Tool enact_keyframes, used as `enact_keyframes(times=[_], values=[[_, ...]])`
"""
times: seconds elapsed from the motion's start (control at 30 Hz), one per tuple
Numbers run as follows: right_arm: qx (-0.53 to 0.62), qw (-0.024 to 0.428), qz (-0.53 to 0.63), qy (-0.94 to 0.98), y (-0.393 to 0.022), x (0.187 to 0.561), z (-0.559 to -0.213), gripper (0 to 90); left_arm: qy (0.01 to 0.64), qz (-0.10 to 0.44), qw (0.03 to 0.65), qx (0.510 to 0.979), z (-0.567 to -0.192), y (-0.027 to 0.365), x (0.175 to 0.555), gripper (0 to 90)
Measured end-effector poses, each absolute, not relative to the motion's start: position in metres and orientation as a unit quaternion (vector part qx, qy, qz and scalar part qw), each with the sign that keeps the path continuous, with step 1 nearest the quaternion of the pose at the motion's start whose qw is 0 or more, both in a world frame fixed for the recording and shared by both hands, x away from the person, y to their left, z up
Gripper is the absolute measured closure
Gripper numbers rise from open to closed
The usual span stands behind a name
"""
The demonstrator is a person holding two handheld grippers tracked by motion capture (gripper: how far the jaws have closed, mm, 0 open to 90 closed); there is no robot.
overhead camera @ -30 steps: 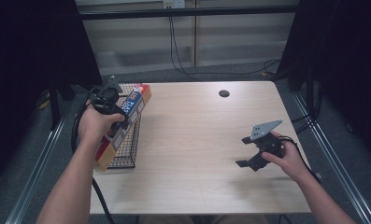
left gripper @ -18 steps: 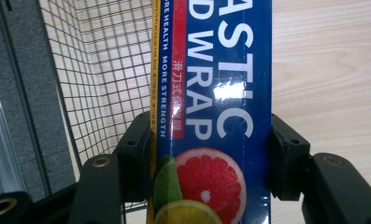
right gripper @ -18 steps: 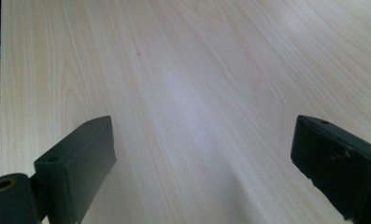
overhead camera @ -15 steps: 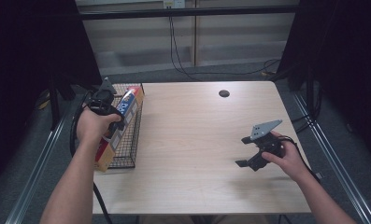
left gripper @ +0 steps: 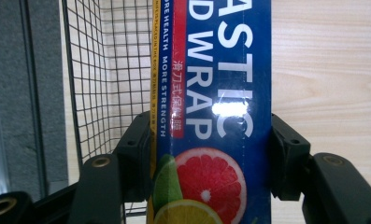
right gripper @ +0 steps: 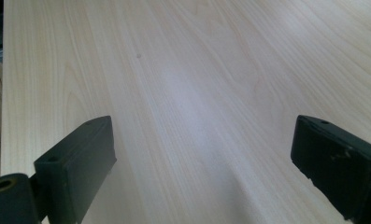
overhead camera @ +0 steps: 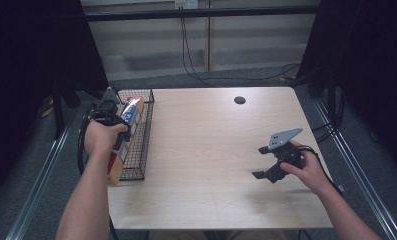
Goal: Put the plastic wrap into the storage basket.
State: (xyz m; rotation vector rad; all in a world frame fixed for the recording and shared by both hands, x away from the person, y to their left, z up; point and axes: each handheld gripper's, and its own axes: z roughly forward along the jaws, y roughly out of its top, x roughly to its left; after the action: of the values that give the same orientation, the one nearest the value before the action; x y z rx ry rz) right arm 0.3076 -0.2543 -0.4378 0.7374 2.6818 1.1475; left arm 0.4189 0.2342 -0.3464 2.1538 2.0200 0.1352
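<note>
With the table (overhead camera: 206,145) lying bare across its middle and right, the left gripper (overhead camera: 117,131) is clamping the plastic wrap box (left gripper: 216,107) over the wire basket (overhead camera: 142,131) at the left edge, while the right gripper (right gripper: 202,172) is hovering wide-jawed, holding nothing.

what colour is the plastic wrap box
Mostly dark blue with white lettering, a red band and citrus slices; clearest in the left gripper view: box.

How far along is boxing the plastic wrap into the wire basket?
Done: left gripper is clamped on the long blue plastic wrap box. In hand: box sits over the black wire basket at the table's left edge. Left: lower it in, release. Right gripper idles open over the bare wooden table.
</note>
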Motion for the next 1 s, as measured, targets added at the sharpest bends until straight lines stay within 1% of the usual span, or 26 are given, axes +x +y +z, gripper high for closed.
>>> enact_keyframes(times=[0.2,0.4,0.53,0.57,0.63,0.7,0.73,0.77,0.8,0.93,0.97,1.0], values=[[0.247,0.066,0.385,0.887,-0.255,0.308,-0.437,6.0,0.699,0.040,0.096,0.708,-0.350,0.235,0.420,44.0],[0.246,0.065,0.390,0.885,-0.255,0.308,-0.436,6.0,0.701,0.048,0.090,0.706,-0.351,0.234,0.419,43.9],[0.244,0.063,0.392,0.885,-0.255,0.310,-0.435,6.0,0.707,0.043,0.093,0.700,-0.352,0.231,0.419,43.9],[0.244,0.063,0.393,0.884,-0.255,0.310,-0.435,6.0,0.700,0.044,0.090,0.707,-0.352,0.232,0.419,43.9],[0.241,0.062,0.393,0.885,-0.253,0.310,-0.436,6.0,0.709,0.041,0.089,0.699,-0.354,0.230,0.419,43.9],[0.240,0.063,0.389,0.887,-0.251,0.309,-0.437,6.0,0.705,0.044,0.085,0.703,-0.355,0.232,0.420,43.8],[0.240,0.063,0.389,0.887,-0.251,0.309,-0.437,6.0,0.718,0.044,0.089,0.689,-0.356,0.230,0.420,43.8],[0.239,0.063,0.390,0.887,-0.251,0.308,-0.437,6.0,0.705,0.047,0.087,0.702,-0.356,0.232,0.420,43.8],[0.239,0.062,0.389,0.887,-0.251,0.308,-0.437,6.0,0.713,0.047,0.090,0.694,-0.358,0.231,0.420,43.7],[0.242,0.066,0.387,0.887,-0.252,0.306,-0.436,6.0,0.711,0.050,0.083,0.697,-0.360,0.232,0.420,43.7],[0.242,0.064,0.388,0.887,-0.252,0.306,-0.437,6.0,0.719,0.045,0.086,0.688,-0.363,0.230,0.420,43.6],[0.239,0.064,0.388,0.888,-0.252,0.305,-0.437,6.0,0.717,0.044,0.084,0.690,-0.364,0.231,0.420,43.6]])
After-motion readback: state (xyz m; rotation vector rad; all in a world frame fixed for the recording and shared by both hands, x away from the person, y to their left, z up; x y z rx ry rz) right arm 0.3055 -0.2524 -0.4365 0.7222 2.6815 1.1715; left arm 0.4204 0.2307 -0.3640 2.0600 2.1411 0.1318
